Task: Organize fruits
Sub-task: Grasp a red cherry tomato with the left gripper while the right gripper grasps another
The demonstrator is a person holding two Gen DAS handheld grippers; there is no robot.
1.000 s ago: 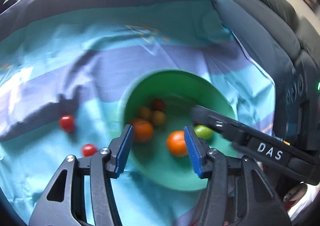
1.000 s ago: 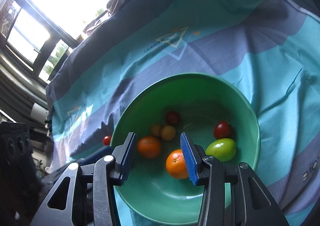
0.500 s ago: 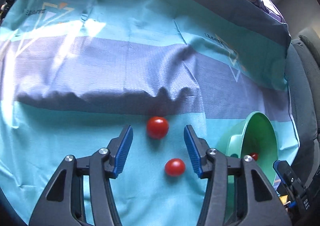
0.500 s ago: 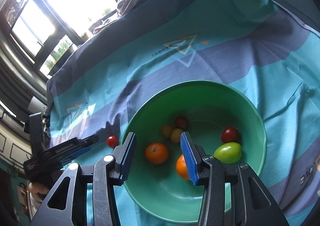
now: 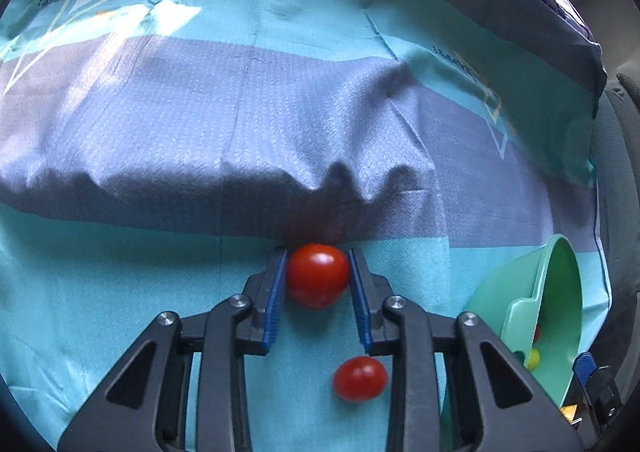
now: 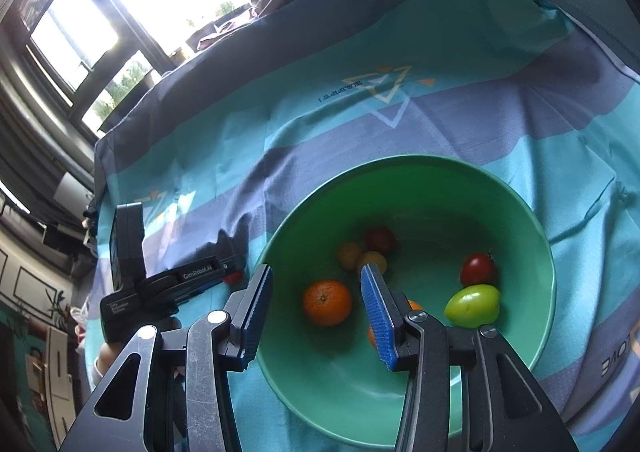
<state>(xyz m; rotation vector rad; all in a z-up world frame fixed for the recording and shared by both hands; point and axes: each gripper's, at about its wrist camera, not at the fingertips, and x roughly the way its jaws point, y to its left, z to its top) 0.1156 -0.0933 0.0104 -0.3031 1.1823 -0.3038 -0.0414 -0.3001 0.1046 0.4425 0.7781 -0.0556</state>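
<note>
Striped teal-and-purple cloth [image 5: 224, 120] covers the surface, creased, shadow band mid-frame. Green bowl [image 6: 532, 228] fills the right wrist view's lower centre; inside: two oranges, green tomato [image 6: 473, 305], red tomatoes, small yellow fruits. Left view shows only the bowl's edge, lower right. Right hand-held gripper [image 6: 316, 312] hangs released over the bowl. Left hand-held gripper [image 5: 318, 282], jaws just closing, is clenched on a glossy red tomato [image 5: 317, 275] on the cloth. A second red tomato [image 5: 360, 379] lies nearer the lens.
</note>
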